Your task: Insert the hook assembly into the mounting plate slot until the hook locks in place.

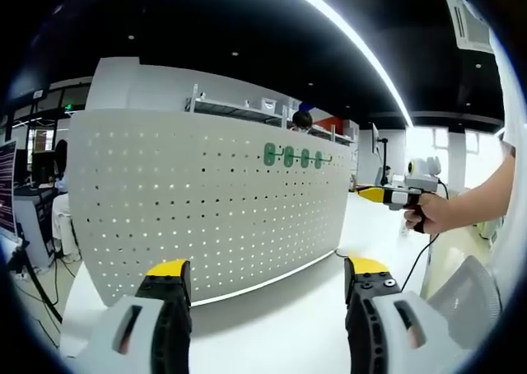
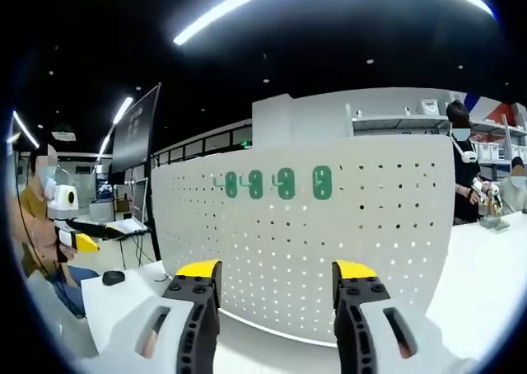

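Observation:
A white pegboard panel (image 1: 206,201) stands upright on the white table (image 1: 288,320). Near its top edge hangs a row of several green hook pieces (image 1: 292,156). My left gripper (image 1: 268,275) is open in front of the panel, with nothing between its yellow-tipped jaws. To the right of the panel a hand holds my right gripper (image 1: 395,196). In the right gripper view the same pegboard panel (image 2: 354,250) carries the green hook pieces (image 2: 276,183) high up. My right gripper (image 2: 276,271) is open and holds nothing. My left gripper (image 2: 76,239) shows at the far left.
A person (image 1: 302,120) stands behind the panel, and a person (image 2: 465,172) stands at its right end. A dark screen (image 2: 136,131) and a small black object (image 2: 114,278) are at the left. Shelving (image 1: 239,106) runs behind.

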